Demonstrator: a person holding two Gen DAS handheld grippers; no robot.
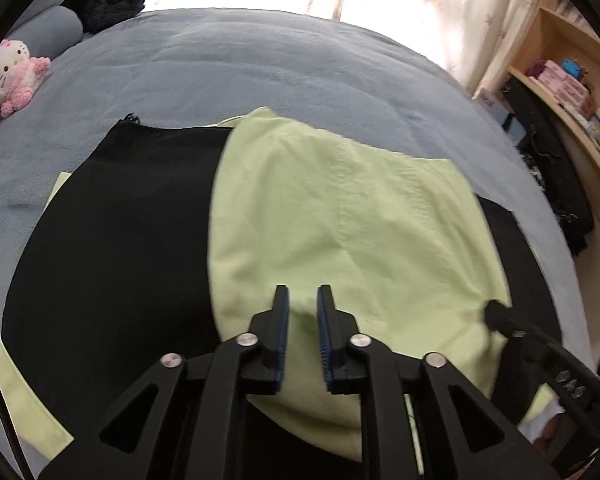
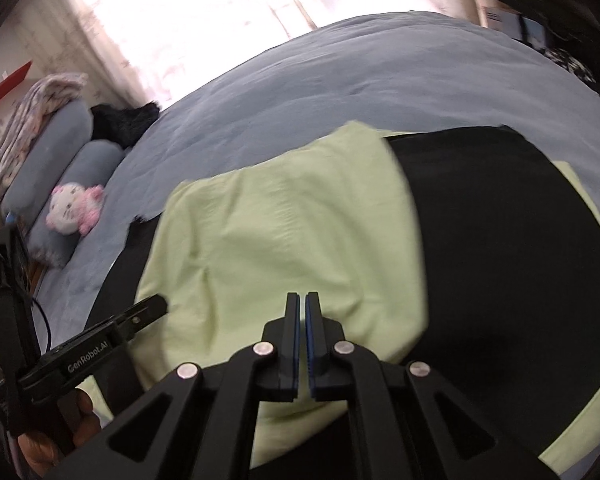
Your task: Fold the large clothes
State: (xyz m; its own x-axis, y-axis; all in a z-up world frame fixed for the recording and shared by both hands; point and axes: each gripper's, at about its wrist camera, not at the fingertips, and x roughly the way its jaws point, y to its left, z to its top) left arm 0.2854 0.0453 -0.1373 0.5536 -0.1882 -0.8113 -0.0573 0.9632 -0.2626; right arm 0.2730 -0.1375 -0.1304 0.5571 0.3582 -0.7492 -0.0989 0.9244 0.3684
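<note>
Left wrist view: left gripper (image 1: 303, 300), slightly open and empty, hovers over the green garment's (image 1: 340, 216) near edge; right gripper (image 1: 494, 312) closed, alongside.

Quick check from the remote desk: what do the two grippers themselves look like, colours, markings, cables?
Both are black plastic linkage frames with silver round pivot pins and blue ribbed pads on the fingers. The left gripper carries white "GenRobot.AI" lettering on its side, seen from the right wrist camera, and a thin black cable beside it. The right gripper shows small white diamond marks on its body.

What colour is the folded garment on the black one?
Pale green garment; clearest in the left wrist view.
</note>
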